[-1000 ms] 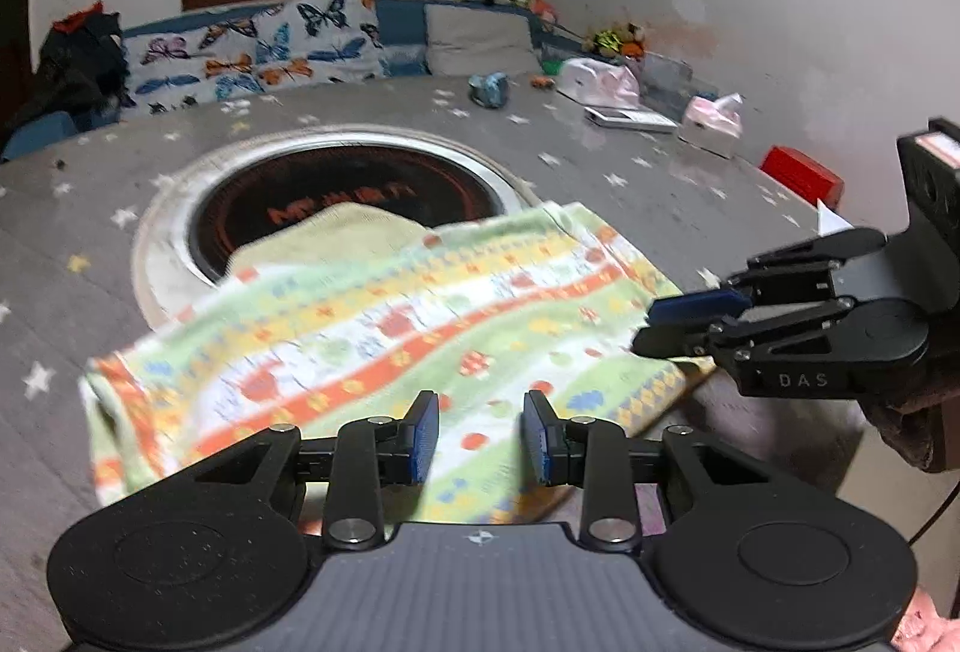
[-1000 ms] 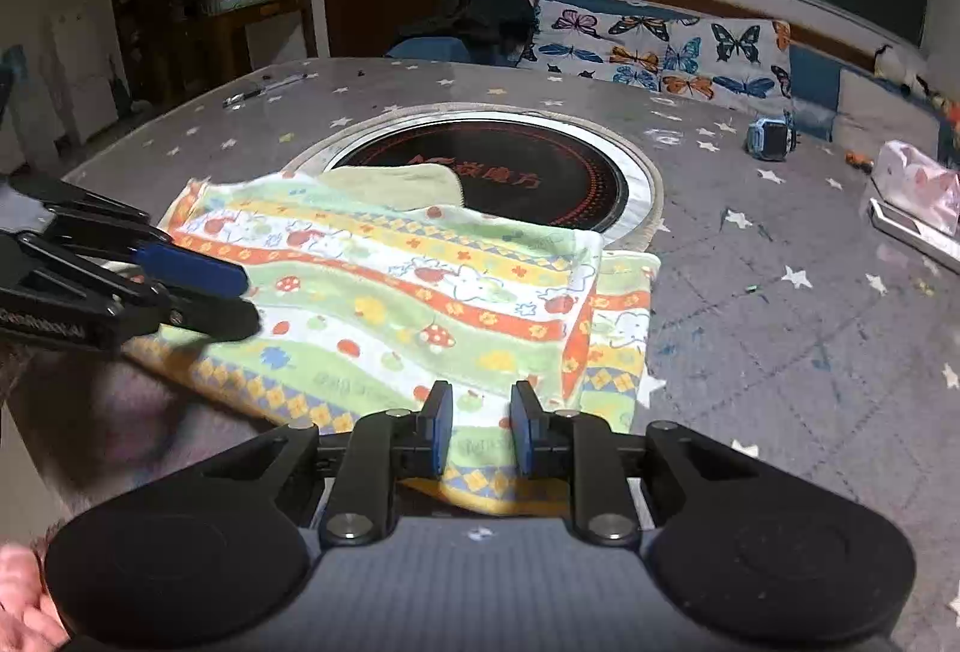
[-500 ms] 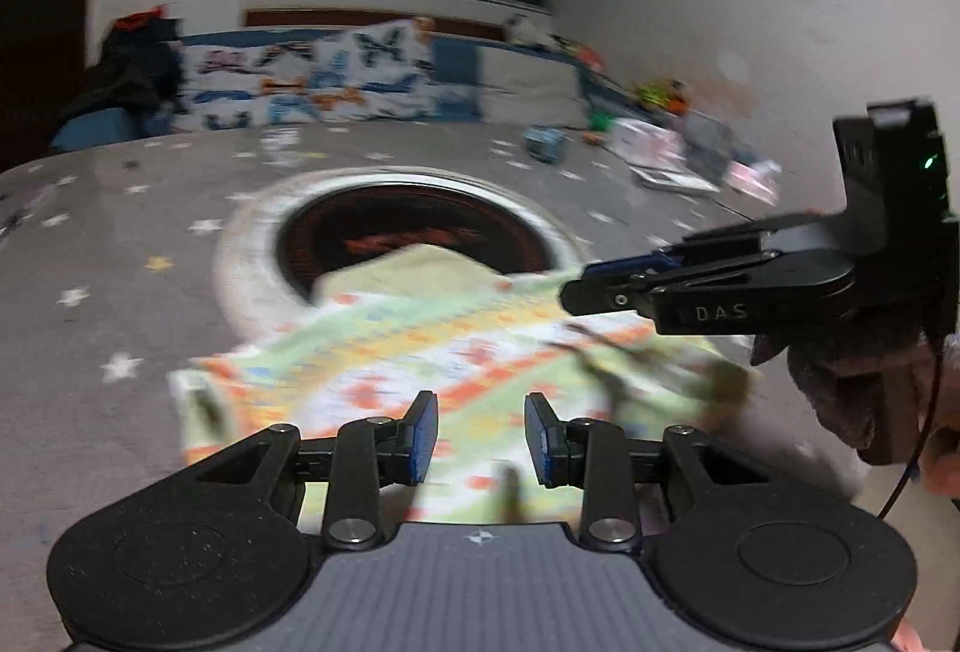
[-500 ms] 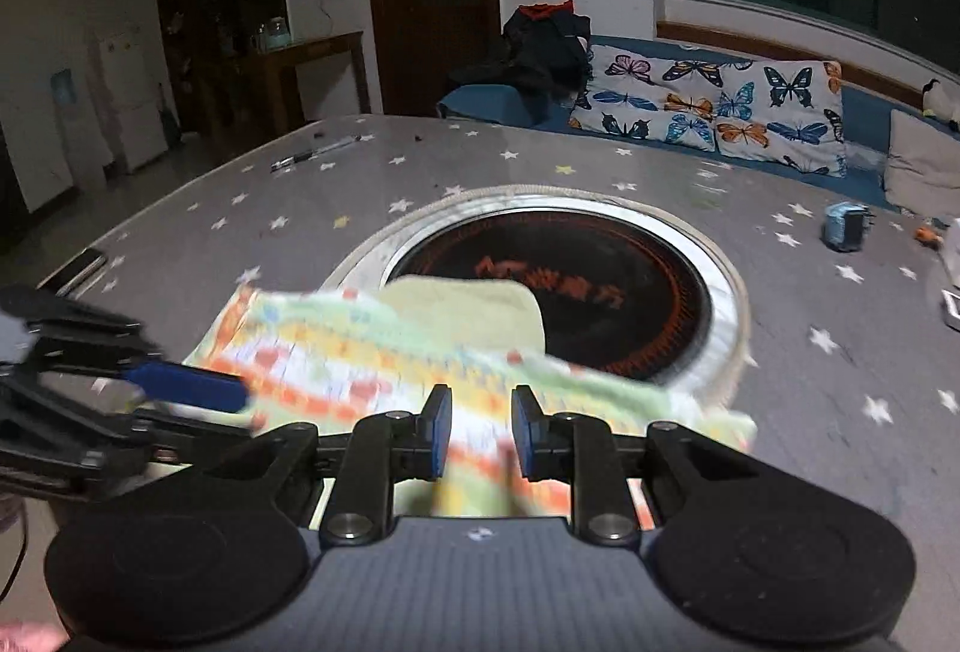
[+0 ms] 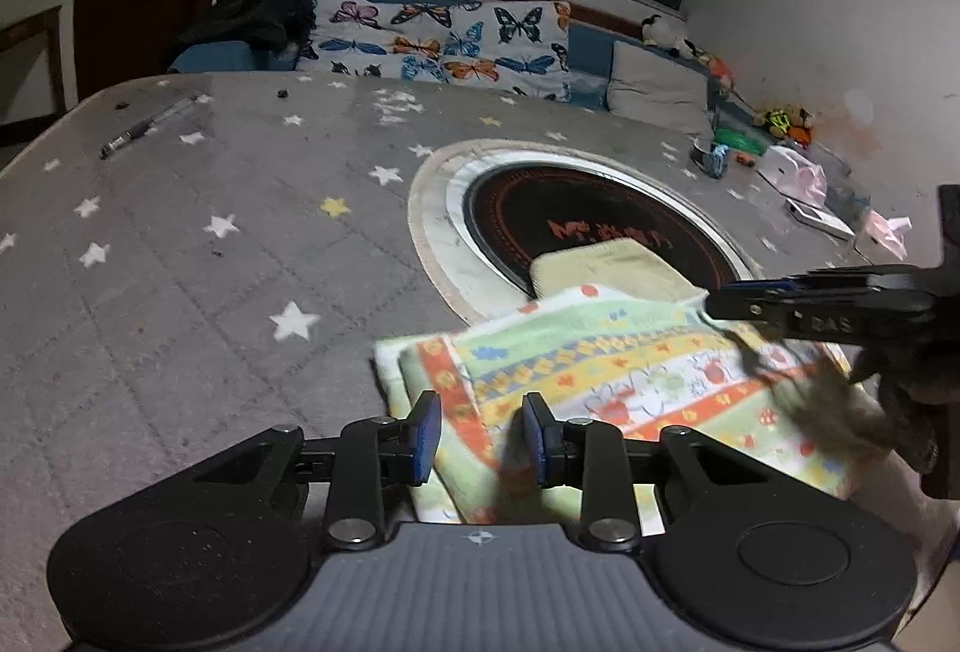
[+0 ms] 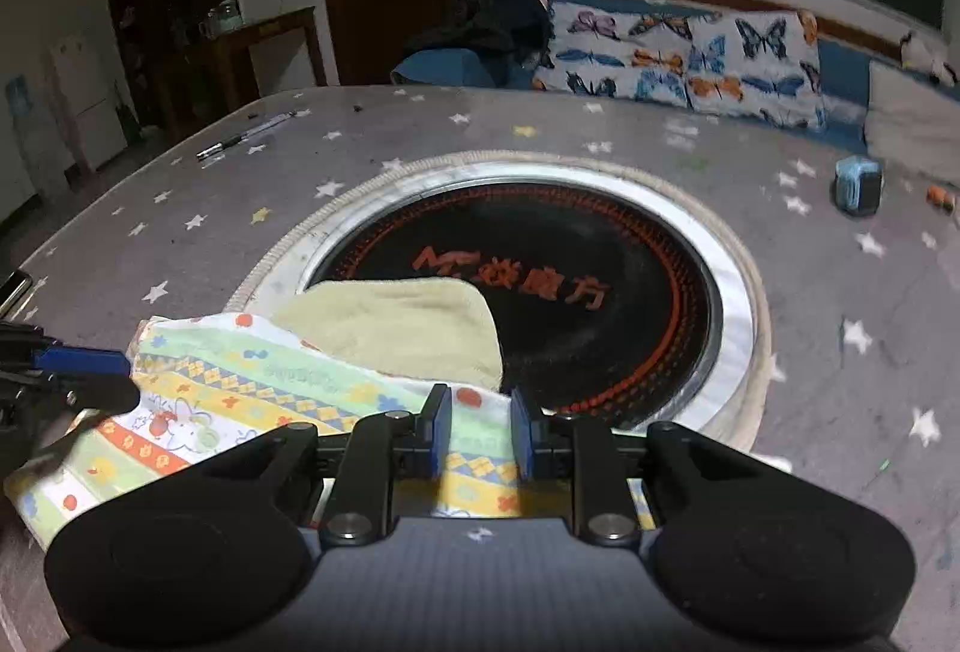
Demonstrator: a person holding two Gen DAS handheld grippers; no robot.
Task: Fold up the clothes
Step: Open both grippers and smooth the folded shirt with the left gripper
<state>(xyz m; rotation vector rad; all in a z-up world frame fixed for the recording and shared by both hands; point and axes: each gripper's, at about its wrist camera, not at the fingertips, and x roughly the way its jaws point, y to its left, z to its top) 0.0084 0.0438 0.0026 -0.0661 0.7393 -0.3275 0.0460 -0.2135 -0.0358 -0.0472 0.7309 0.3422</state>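
Your patterned cloth (image 5: 630, 382) is pale green and white, crossed by orange and yellow bands with small cartoon prints and blue-and-yellow diamonds. Its folded-over underside (image 6: 396, 328) is plain pale yellow-green. The tabletop (image 5: 210, 256) you work on is grey, quilted, and scattered with white and a few yellow stars. The round inset (image 6: 570, 280) is black with orange characters and a silver rim. Your left hand-held gripper (image 5: 480, 439) and right hand-held gripper (image 6: 479, 433) are black with blue pads. The cushion (image 5: 444, 45) behind shows blue and orange butterflies on white.
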